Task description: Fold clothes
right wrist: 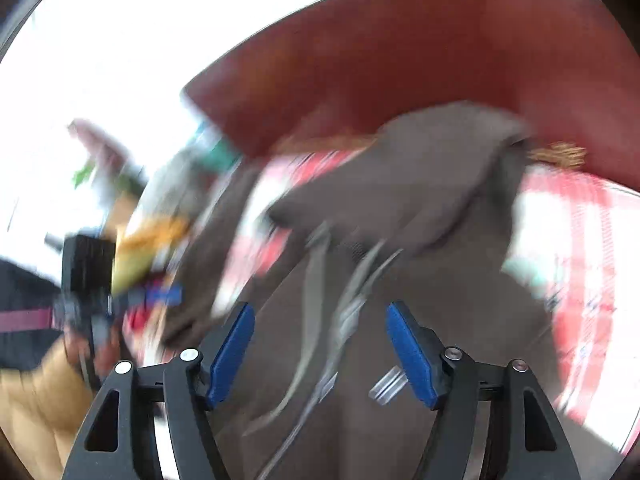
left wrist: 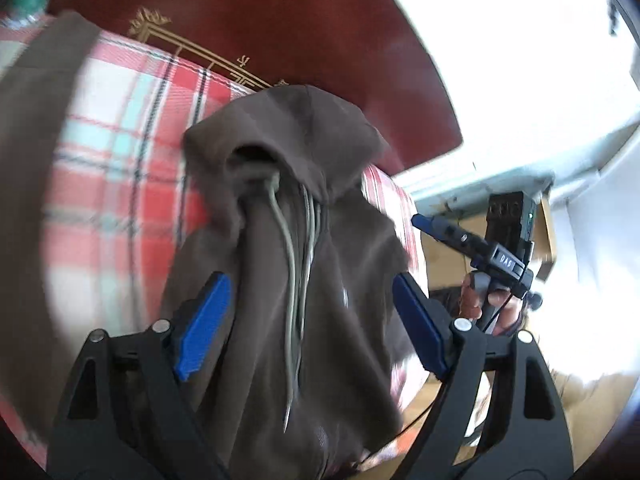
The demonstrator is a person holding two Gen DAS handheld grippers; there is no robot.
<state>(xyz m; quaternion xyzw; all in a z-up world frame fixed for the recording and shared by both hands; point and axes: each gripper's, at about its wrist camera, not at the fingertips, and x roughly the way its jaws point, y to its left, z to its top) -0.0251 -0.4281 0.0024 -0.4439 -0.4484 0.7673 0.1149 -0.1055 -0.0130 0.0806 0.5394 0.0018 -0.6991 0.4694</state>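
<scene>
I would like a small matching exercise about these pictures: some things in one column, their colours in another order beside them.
Things:
1. hoodie
2. drawstrings
3. blanket
4. headboard

Colours:
A. dark red with gold lines
B. brown
C. red and white checks
D. pale grey

Pairs: 1-B, 2-D, 3-C, 4-A

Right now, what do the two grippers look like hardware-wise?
Both match. The left gripper and right gripper have black skeletal linkage arms with triangular cutouts, silver pivot pins and flat blue pads. The left wrist view shows the right unit's black camera block, white "DAS" lettering and a thin black cable.
</scene>
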